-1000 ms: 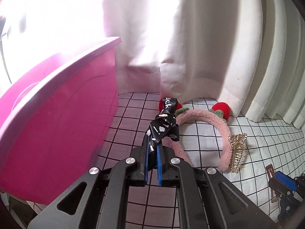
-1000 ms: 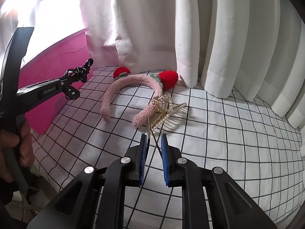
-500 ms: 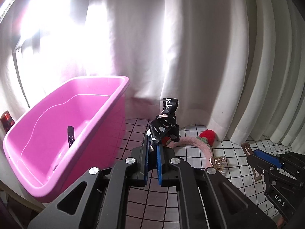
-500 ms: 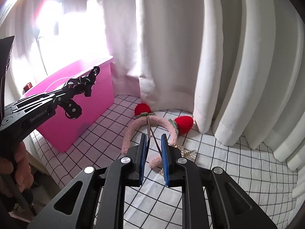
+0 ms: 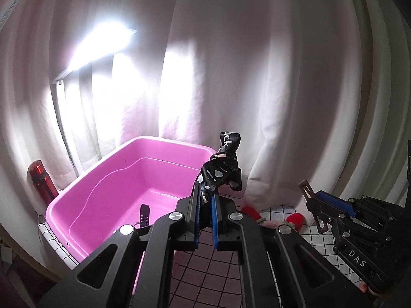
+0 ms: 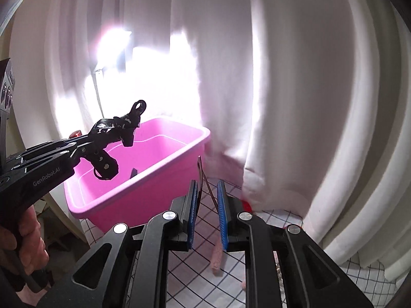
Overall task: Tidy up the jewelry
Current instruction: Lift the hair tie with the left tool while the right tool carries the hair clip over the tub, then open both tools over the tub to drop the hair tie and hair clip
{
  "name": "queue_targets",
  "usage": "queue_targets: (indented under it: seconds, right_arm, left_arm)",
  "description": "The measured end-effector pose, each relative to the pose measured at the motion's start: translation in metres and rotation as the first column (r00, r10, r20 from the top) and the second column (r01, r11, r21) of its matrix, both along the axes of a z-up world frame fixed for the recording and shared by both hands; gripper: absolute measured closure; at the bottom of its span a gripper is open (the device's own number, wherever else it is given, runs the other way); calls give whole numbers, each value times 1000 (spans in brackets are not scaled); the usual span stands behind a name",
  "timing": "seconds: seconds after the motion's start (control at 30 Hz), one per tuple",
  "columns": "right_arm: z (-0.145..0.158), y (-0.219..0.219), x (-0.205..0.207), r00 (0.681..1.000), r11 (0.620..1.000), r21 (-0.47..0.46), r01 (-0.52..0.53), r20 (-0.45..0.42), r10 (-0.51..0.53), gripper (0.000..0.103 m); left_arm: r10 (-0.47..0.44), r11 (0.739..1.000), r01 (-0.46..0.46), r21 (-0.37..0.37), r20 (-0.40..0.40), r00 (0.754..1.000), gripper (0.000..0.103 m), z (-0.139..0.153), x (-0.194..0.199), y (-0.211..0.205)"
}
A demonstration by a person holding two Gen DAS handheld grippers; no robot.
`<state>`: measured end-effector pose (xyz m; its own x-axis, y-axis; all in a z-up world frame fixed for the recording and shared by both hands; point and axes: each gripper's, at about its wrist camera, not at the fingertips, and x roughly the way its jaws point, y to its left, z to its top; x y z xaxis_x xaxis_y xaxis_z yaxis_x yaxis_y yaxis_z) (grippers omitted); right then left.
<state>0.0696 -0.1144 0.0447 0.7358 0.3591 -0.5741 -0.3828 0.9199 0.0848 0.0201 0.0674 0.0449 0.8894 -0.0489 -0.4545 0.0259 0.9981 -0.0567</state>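
My left gripper [image 5: 205,197] is shut on a black patterned hair bow [image 5: 222,174] and holds it up in the air beside the near right corner of the pink tub [image 5: 84,200]. The bow also shows in the right wrist view [image 6: 120,125], above the tub [image 6: 164,177]. My right gripper [image 6: 207,187] is shut on a thin brown hair clip [image 6: 205,179] and is raised to the right of the tub; it shows in the left wrist view [image 5: 312,197]. A black clip [image 5: 144,214] lies inside the tub.
A pink fuzzy headband with red pompoms [image 5: 295,219] lies on the white checked cloth [image 5: 221,264] below the grippers. A red bottle [image 5: 42,184] stands behind the tub. White curtains [image 5: 231,64] hang close behind.
Both grippers have risen and drawn back from the table with their items. The left gripper now looks down into the tub. The right gripper has moved nearer the tub.
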Motion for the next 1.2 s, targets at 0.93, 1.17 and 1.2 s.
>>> queue_targets:
  seconds: [0.93, 1.17, 1.2]
  right_arm:
    - [-14, 169, 116, 958, 969, 5, -247, -147, 245, 88]
    - [-38, 191, 134, 946, 970, -28, -243, -226, 231, 88]
    - [-42, 194, 136, 945, 969, -37, -243, -235, 228, 88]
  left_arm:
    - [274, 957, -286, -42, -187, 943, 96, -49, 50, 149]
    - [291, 948, -314, -50, -264, 920, 96, -67, 61, 161]
    - [292, 947, -317, -52, -274, 917, 96, -69, 62, 162]
